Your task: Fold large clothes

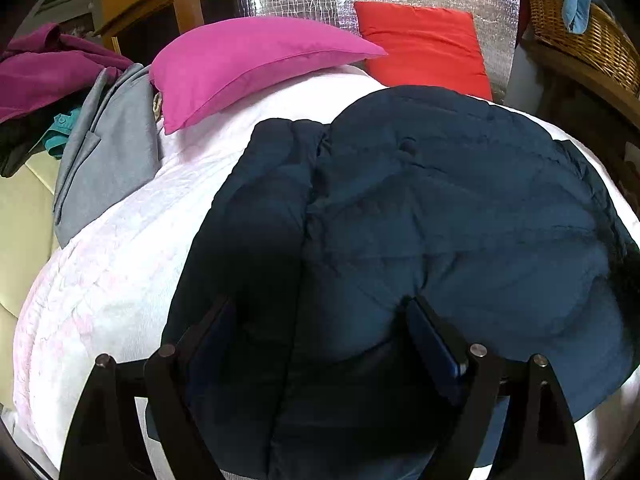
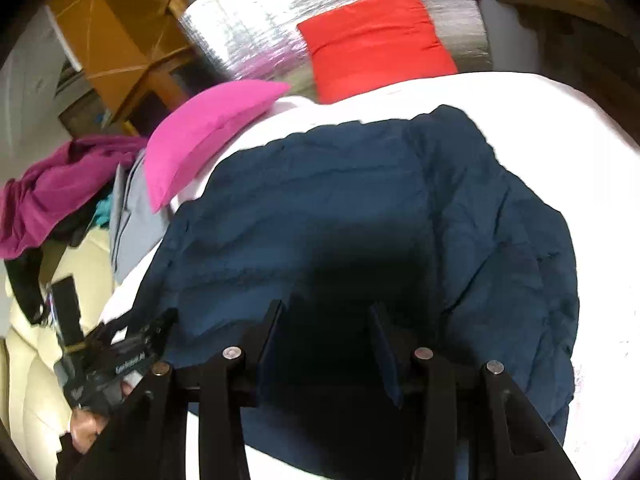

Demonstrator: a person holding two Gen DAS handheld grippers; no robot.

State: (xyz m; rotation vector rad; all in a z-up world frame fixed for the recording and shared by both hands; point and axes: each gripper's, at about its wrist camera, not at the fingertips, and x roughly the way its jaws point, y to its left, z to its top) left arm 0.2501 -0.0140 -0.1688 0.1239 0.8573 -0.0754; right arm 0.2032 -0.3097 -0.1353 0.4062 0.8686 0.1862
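Jacket is lying half-folded across the bed; both tools, left tool wide and right tool narrower, are hovering empty, likely needing another hem grip.

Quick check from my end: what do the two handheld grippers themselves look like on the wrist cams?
Both match: the left gripper and the right gripper have black angular linkage arms joined by round silver pins, ending in flat dark blue pads. Seen from the right wrist view, the left one's body is black with white lettering too blurred to read.
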